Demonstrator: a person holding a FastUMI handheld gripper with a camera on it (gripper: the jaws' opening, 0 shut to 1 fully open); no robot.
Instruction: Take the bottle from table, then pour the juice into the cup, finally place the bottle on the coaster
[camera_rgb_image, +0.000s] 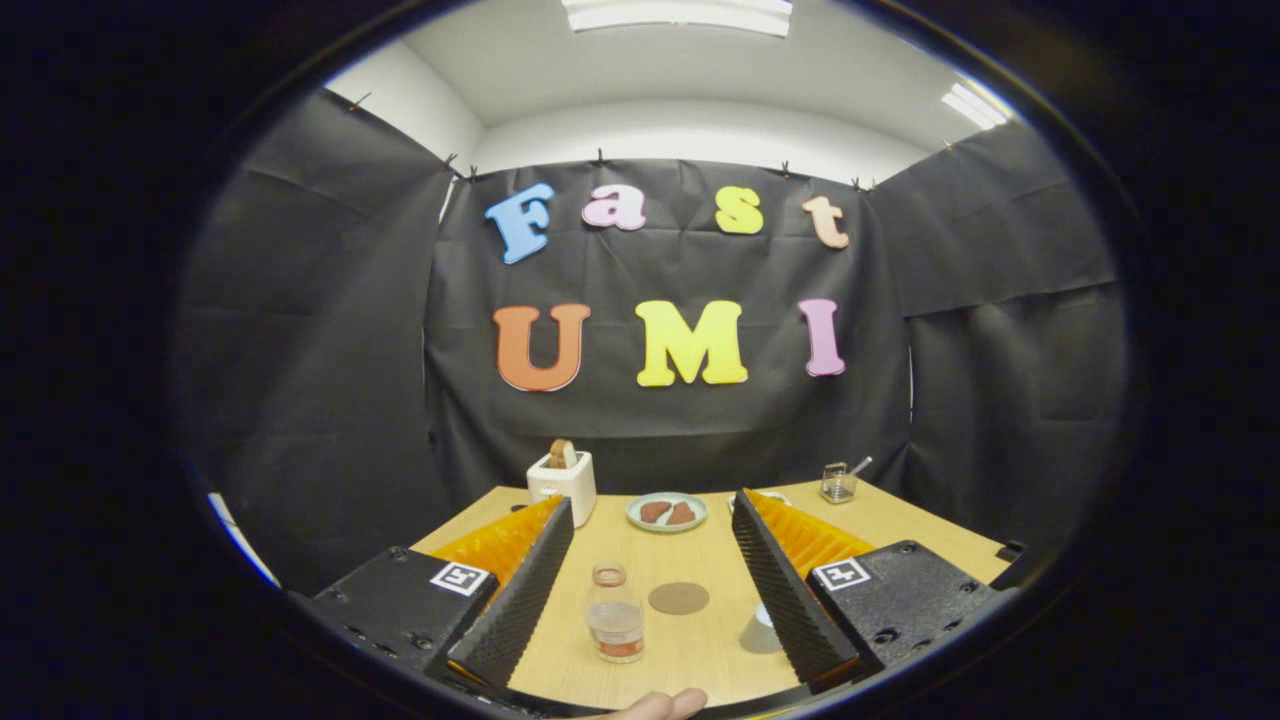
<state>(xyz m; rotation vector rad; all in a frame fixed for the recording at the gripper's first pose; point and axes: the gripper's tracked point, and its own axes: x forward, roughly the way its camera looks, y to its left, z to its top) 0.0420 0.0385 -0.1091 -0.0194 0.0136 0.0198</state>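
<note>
A small clear bottle (614, 625) with a little reddish juice at its bottom stands upright on the wooden table (690, 560), between my two fingers and nearer the left one. A round brown coaster (678, 598) lies flat just beyond it, to its right. A clear cup (762, 632) stands against the inner side of the right finger, partly hidden by it. My gripper (650, 515) is open wide, its fingers on either side of the bottle, touching nothing.
Toward the table's far edge stand a white toaster (562, 482) with a slice in it, a plate (666, 511) with brown pieces, and a small glass jar (838, 484) with a utensil. A fingertip (662, 705) shows at the near edge.
</note>
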